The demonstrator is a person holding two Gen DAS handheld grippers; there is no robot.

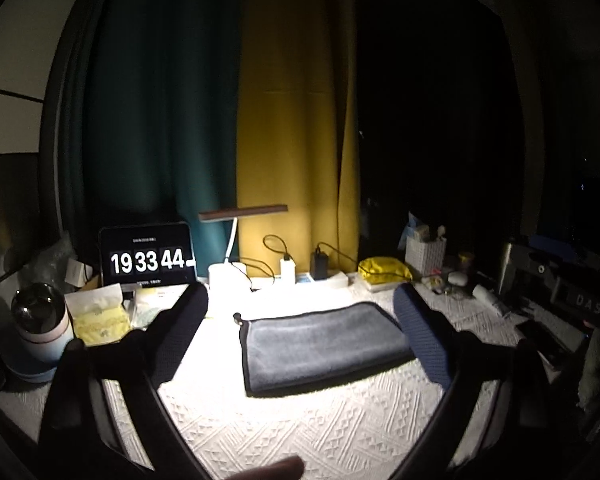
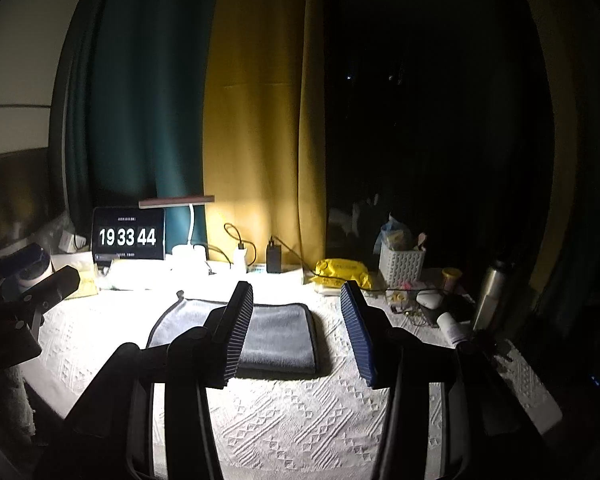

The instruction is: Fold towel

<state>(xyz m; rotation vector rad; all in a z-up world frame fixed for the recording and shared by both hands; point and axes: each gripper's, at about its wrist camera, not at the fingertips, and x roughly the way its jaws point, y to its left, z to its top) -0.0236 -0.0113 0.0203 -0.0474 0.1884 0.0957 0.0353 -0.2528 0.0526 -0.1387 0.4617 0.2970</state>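
A grey towel [image 1: 324, 344] with a dark edge lies folded flat on the white patterned tablecloth [image 1: 300, 432], with a small hanging loop at its far left corner. My left gripper [image 1: 300, 304] is open and empty, raised above the table with the towel between its fingers in view. In the right wrist view the towel [image 2: 280, 336] lies just ahead. My right gripper [image 2: 296, 300] is open and empty above the towel's near right part. The left gripper's body [image 2: 32, 300] shows at the left of that view.
Along the back stand a clock tablet [image 1: 148, 260], a lit desk lamp [image 1: 228, 268], chargers with cables [image 1: 300, 264], a yellow pouch [image 1: 384, 270] and a white basket [image 1: 426, 254]. A flask [image 1: 40, 328] and tissues [image 1: 100, 316] stand left. Bottles and clutter [image 2: 452, 312] lie right.
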